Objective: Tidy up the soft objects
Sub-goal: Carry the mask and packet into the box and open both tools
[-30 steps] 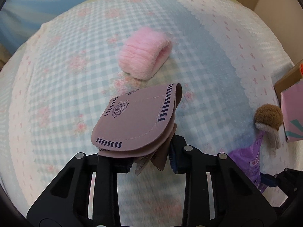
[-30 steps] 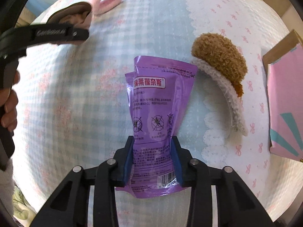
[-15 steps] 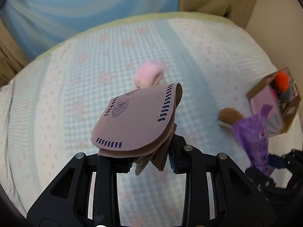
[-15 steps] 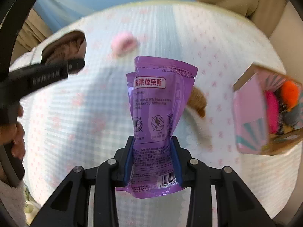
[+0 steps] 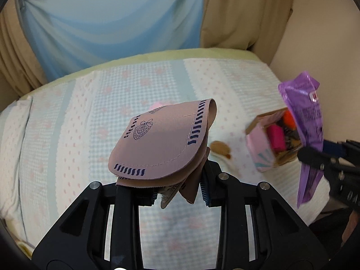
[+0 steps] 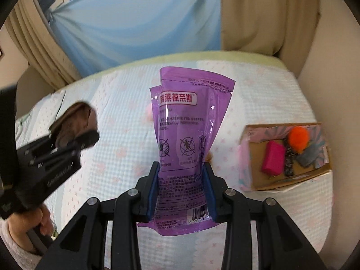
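My left gripper (image 5: 178,191) is shut on a folded dusty-pink cloth pouch (image 5: 162,144) with dark blue stitch marks, held high above the bed. My right gripper (image 6: 181,193) is shut on a purple plastic packet (image 6: 189,132) with printed text, also held high. The packet shows at the right of the left wrist view (image 5: 308,126), and the left gripper with the pouch (image 6: 74,119) shows at the left of the right wrist view. A fluffy pink cuff (image 5: 156,106) lies on the bed, mostly hidden behind the pouch. A brown-and-white plush piece (image 5: 220,148) lies near the box.
An open cardboard box (image 6: 252,177) with pink patterned sides stands at the bed's right edge, holding an orange pompom (image 6: 298,137), a magenta item (image 6: 273,157) and other small things. The bed (image 5: 67,135) has a checked blue-and-pink cover. Curtains (image 5: 112,22) and a wall stand behind.
Both grippers have risen well above the bed with their objects still held. The view has widened, so the curtains and the open box have come into sight.
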`<control>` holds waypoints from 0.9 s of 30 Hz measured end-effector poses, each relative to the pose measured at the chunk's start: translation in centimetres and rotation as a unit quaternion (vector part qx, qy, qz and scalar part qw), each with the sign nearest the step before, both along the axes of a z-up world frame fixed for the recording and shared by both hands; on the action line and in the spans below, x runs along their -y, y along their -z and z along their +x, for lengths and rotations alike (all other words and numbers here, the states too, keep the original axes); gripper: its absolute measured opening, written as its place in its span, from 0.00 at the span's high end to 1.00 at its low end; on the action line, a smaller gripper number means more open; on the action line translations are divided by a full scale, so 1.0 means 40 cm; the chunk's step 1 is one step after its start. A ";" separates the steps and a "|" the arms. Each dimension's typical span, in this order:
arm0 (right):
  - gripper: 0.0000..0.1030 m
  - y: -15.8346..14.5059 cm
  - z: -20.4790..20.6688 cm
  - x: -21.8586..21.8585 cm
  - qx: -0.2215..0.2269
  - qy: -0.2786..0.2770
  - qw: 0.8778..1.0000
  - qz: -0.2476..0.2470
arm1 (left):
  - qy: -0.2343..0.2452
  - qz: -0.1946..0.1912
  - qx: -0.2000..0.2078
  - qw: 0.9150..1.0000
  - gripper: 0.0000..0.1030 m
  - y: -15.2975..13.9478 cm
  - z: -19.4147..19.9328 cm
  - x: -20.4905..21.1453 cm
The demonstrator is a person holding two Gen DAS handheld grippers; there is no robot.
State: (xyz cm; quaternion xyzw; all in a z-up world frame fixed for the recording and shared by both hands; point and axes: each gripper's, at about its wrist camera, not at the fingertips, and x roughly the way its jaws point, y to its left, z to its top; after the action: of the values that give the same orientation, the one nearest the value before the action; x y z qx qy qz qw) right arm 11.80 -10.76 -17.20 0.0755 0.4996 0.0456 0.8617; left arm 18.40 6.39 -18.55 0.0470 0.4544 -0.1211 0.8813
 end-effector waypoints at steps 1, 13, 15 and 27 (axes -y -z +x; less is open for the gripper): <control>0.68 -0.015 -0.001 0.028 0.003 0.002 1.000 0.001 | -0.002 -0.002 0.002 1.000 0.74 -0.014 -0.017 0.021; 0.68 -0.101 -0.075 0.373 0.027 0.010 1.000 -0.008 | -0.014 -0.029 0.018 0.999 0.74 -0.086 -0.138 0.345; 0.68 -0.095 -0.073 0.436 0.024 0.018 0.999 -0.008 | -0.012 -0.036 0.015 0.999 0.74 -0.080 -0.133 0.401; 0.68 0.019 -0.009 0.748 -0.026 0.052 0.998 -0.010 | 0.028 -0.030 -0.026 0.999 0.74 0.044 -0.046 0.729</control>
State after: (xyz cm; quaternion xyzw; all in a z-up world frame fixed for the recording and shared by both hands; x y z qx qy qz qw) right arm 11.45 -40.67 -17.95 0.0943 0.5180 -0.0064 0.8502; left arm 16.56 -22.79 -20.32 0.0301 0.4722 -0.1601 0.8663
